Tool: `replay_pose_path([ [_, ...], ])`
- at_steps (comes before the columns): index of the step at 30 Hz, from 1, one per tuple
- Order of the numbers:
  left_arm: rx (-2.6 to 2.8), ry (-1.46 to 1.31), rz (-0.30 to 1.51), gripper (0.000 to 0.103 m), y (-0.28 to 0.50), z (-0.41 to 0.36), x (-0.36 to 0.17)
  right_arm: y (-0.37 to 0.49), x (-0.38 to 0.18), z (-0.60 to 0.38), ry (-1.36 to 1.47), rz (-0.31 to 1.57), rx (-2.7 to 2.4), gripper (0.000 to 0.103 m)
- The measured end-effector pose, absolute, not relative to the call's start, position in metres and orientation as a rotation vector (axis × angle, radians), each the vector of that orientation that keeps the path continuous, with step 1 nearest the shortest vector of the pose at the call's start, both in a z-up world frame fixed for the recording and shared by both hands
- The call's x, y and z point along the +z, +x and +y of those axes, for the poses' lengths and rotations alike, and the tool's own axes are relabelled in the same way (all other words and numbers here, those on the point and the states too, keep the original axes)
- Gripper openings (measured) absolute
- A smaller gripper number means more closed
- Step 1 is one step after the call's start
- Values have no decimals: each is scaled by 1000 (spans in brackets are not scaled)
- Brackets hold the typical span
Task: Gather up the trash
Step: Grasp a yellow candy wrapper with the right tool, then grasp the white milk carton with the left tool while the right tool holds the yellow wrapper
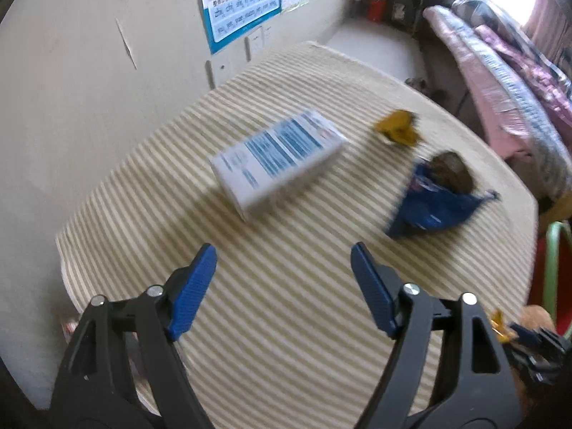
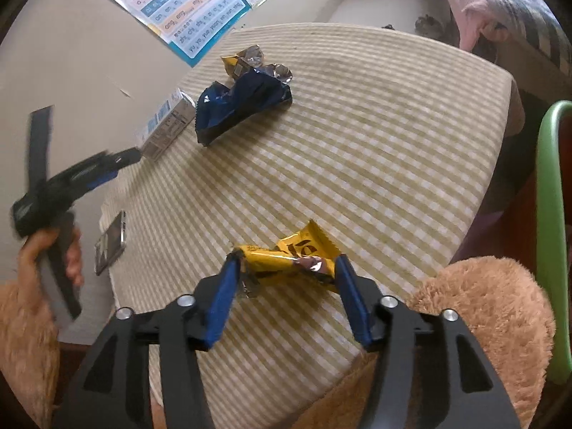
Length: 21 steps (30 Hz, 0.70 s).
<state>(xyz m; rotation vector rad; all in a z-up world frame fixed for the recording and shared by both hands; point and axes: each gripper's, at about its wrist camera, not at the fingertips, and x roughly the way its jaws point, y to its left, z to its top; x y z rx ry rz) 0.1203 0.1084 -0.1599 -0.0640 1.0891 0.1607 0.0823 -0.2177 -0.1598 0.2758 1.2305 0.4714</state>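
Yellow wrapper (image 2: 286, 257) lay between right tool (image 2: 286, 268) pads, unpinched | left tool (image 1: 284, 268) gaped, empty, near carton (image 1: 275, 157) | next: grip wrapper.

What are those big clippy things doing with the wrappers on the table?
A person is tidying trash off a striped tablecloth with a gripper in each hand. The right gripper has a crumpled yellow wrapper between its jaws, which stand apart around it. The left gripper is open and empty, pointing toward a white and blue carton. A blue snack bag and another small yellow wrapper lie on the far side. A phone lies near the edge.
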Motion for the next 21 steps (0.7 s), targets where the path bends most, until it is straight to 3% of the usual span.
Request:
replay_pose_path([
  [12,130,48,1139,87,194,129,-180,85,-162,-222,318,1235,493,55],
  [19,78,73,1240,87,207,120,-200,85,-163,-223,329,1237,498,55],
  [21,84,86,1238,74,204,115,-201,86,-164,-223,327,1239,498,55],
])
